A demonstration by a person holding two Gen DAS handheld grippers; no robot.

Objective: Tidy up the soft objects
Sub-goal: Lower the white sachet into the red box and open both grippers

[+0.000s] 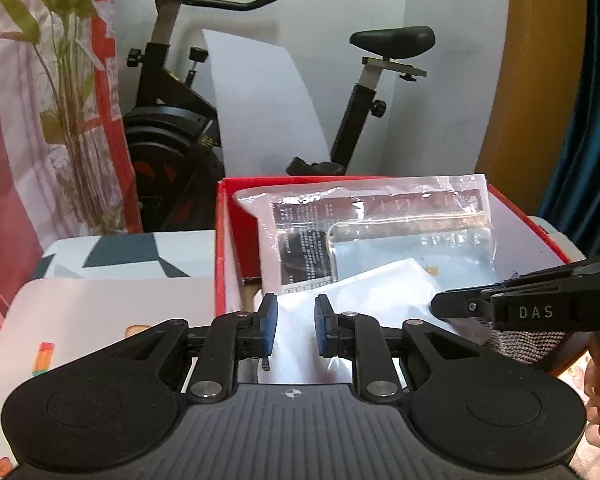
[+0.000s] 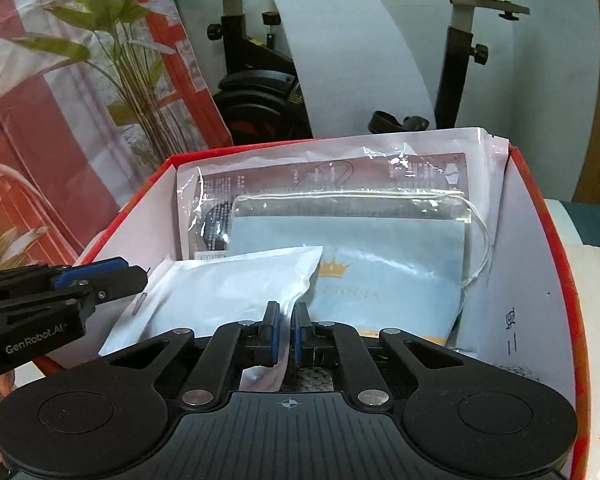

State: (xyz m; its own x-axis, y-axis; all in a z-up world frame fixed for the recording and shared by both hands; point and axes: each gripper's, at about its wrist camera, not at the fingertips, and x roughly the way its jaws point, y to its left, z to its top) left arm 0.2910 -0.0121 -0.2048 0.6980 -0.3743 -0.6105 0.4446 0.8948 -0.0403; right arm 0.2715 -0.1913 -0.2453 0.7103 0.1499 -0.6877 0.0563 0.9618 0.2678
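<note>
Two grippers at a red box of packaged soft goods.

In the right wrist view, the left gripper (image 2: 140, 276) enters from the left edge with its tip at the corner of a white pouch (image 2: 228, 292) that lies low in the red box (image 2: 556, 248); in its own view its jaws stand narrowly apart, the white pouch showing between the blue pads (image 1: 269, 322), though whether they press it I cannot tell. Behind, in mid-frame, a clear bag holding a pale blue item (image 2: 384, 264) leans on a larger printed clear packet (image 2: 332, 178). At bottom centre the right gripper (image 2: 286, 332) is closed on the white pouch's near edge. An exercise bike (image 2: 256, 64) stands beyond the box.
</note>
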